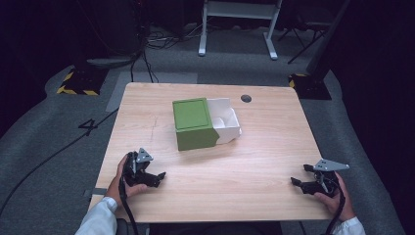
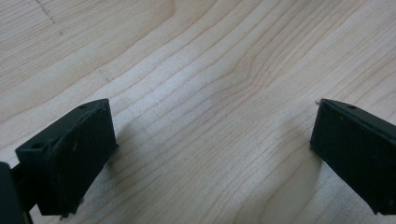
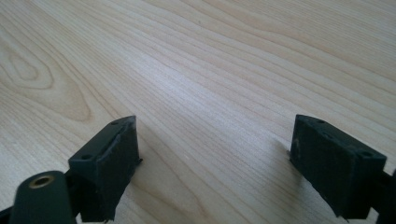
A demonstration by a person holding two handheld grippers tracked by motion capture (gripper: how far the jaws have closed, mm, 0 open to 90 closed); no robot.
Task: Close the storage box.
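**High view: grippers wait, box half open**

Desk [image 1: 205,186] carries a green box [image 1: 194,123] at upper centre, its white drawer [image 1: 224,119] slid out rightward, likely for access. Left gripper [image 1: 157,178] and right gripper [image 1: 297,175] rest low, jaws wide apart, empty.

A lab or recording studio, dim around its edges. A lone wooden table [image 1: 264,186] stands on grey carpet [image 1: 44,132]. Cables [image 1: 147,54] and hazard-striped stand bases [image 1: 78,83] ring it
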